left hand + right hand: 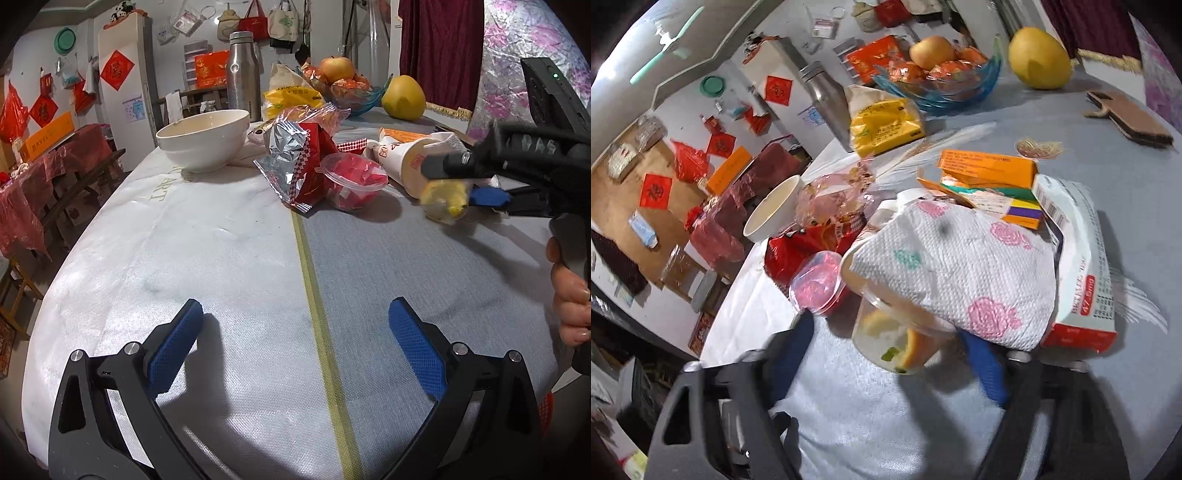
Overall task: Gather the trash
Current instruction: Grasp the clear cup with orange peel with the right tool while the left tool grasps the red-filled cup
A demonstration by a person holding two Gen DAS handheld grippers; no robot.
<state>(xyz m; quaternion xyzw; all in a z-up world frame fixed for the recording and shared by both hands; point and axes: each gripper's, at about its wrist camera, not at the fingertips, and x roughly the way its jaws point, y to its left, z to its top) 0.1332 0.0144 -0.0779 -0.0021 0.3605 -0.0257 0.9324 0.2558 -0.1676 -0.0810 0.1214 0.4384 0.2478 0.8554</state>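
The right gripper [886, 354] has its blue pads around a clear plastic cup [897, 339] of fruit slices at the table's [221, 240] trash pile; actual contact is unclear. The left gripper [295, 347] hangs wide open over bare cloth.

The table cloth [229, 258] lies bare across the near half, from 6 o'clock up to mid-view, so a gripper could pass freely there. Toward 12 o'clock a band of clutter blocks the way: white bowl [203, 138], foil wrapper [295, 162] and red-filled plastic tub [351, 181], touching or nearly so. At 2 o'clock the right gripper [469, 177] and clear cup [445, 201] occupy the approach. Between bowl and wrapper, 1 narrow gap opens.
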